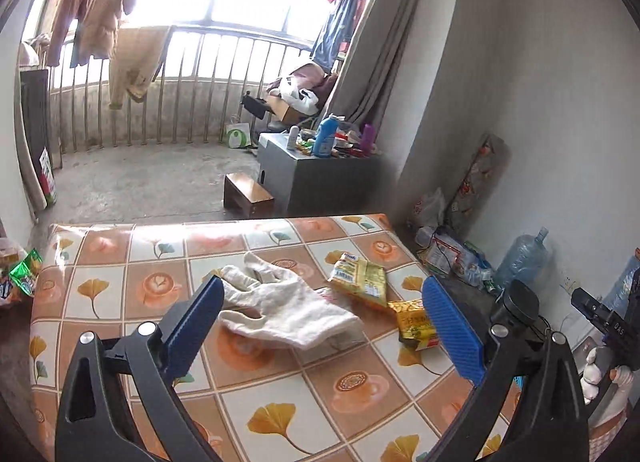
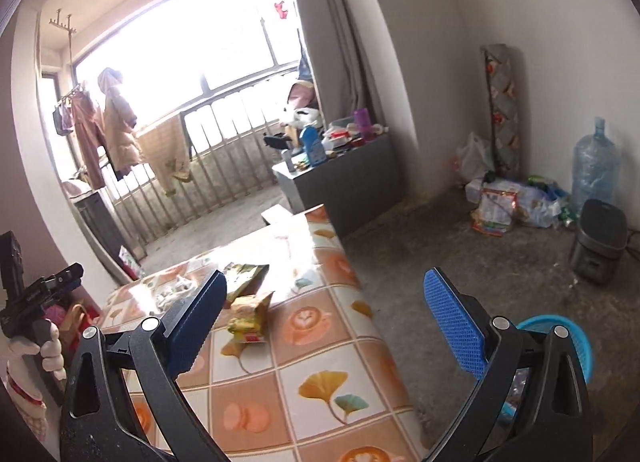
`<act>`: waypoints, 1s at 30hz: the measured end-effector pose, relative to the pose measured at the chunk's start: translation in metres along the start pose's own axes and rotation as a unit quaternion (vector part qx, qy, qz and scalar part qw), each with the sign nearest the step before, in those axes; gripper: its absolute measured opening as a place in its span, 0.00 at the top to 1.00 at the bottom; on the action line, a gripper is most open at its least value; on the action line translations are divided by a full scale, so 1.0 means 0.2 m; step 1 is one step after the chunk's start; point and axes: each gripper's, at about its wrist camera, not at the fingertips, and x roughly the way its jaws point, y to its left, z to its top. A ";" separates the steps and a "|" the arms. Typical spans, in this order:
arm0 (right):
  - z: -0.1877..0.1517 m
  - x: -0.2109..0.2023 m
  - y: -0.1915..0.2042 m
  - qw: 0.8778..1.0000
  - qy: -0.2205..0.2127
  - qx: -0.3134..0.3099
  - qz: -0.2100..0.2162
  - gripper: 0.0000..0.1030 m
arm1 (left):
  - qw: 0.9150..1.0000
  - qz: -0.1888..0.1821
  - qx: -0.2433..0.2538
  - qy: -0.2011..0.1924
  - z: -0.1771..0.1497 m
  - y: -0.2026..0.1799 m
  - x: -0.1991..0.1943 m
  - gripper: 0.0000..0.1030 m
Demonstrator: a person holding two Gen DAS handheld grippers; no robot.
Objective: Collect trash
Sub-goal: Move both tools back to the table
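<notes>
The left tool (image 1: pixel 322 306) is released, its blue pads spread wide with nothing pressed between them; it hangs over the surface (image 1: pixel 120 262), a table under an oilcloth printed with coffee cups and ginkgo leaves. Framed in the gap lies a white glove (image 1: pixel 280 302), limp, fingers toward the far edge. Just beside it, toward the right edge, are two pieces of trash: a yellow-green snack wrapper (image 1: pixel 360 276) with small print too blurred to read, and a gold wrapper (image 1: pixel 414 322) touching it, close to the right edge and partly behind the right-hand pad. Off the left edge, low down, sits a green packet (image 1: pixel 25 272).

The right tool (image 2: pixel 324 304) is likewise released and empty, pointing over the near right corner of the same surface; both wrappers show beside its left-hand pad. To its right, on the floor, stands a blue plastic basket (image 2: pixel 576 338), partly hidden by the tool's arm. In the left view the far edge of the other tool bears the letters "DAS".

The right half of the surface near its front edge lies open. Beyond are a concrete floor, a grey cabinet (image 1: pixel 320 181) crowded with bottles, a water jug (image 2: pixel 594 165), a balcony railing and hanging clothes.
</notes>
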 end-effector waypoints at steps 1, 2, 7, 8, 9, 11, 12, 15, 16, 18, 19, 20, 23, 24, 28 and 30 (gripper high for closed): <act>0.00 0.06 0.03 1.000 0.017 0.002 0.016 0.08 | 1.000 0.002 -0.003 0.006 -0.01 0.03 0.02 0.06; -0.01 0.12 0.06 0.999 0.036 0.005 0.032 0.09 | 1.000 0.006 -0.004 0.012 -0.02 0.05 0.05 0.06; -0.03 0.46 0.20 0.989 0.130 0.010 0.062 0.20 | 0.998 0.020 -0.027 0.052 -0.05 0.14 0.27 0.17; -0.03 0.53 0.23 0.987 0.143 0.003 0.070 0.21 | 0.997 0.020 -0.033 0.062 -0.06 0.16 0.32 0.25; -0.02 0.60 0.26 0.985 0.152 -0.004 0.076 0.23 | 0.996 0.022 -0.037 0.072 -0.06 0.17 0.37 0.29; 0.01 0.71 0.33 0.982 0.168 -0.023 0.083 0.24 | 0.994 0.025 -0.042 0.093 -0.05 0.20 0.48 0.37; 0.02 0.77 0.37 0.980 0.173 -0.037 0.092 0.24 | 0.994 0.026 -0.042 0.100 -0.05 0.22 0.53 0.42; 0.04 0.97 0.47 0.971 0.191 -0.086 0.111 0.24 | 0.991 0.037 -0.036 0.125 -0.04 0.26 0.68 0.49; 0.03 1.02 0.49 0.967 0.201 -0.098 0.119 0.25 | 0.990 0.043 -0.033 0.132 -0.04 0.27 0.73 0.51; 0.01 1.15 0.50 0.960 0.223 -0.115 0.122 0.28 | 0.988 0.045 -0.031 0.145 -0.05 0.30 0.82 0.59; 0.00 1.20 0.50 0.957 0.233 -0.122 0.123 0.30 | 0.987 0.048 -0.029 0.150 -0.05 0.31 0.86 0.61; -0.01 1.25 0.49 0.954 0.242 -0.125 0.127 0.31 | 0.986 0.050 -0.028 0.156 -0.06 0.31 0.89 0.65; -0.03 1.33 0.47 0.945 0.266 -0.125 0.144 0.39 | 0.984 0.039 -0.027 0.169 -0.08 0.32 0.96 0.75; -0.04 1.32 0.48 0.944 0.264 -0.132 0.149 0.39 | 0.984 0.037 -0.023 0.171 -0.09 0.31 0.97 0.76; -0.07 1.28 0.52 0.934 0.266 -0.155 0.179 0.48 | 0.986 0.020 -0.006 0.168 -0.12 0.28 0.98 0.82; -0.10 1.24 0.54 0.931 0.262 -0.175 0.186 0.48 | 0.986 0.009 -0.003 0.168 -0.13 0.27 0.98 0.84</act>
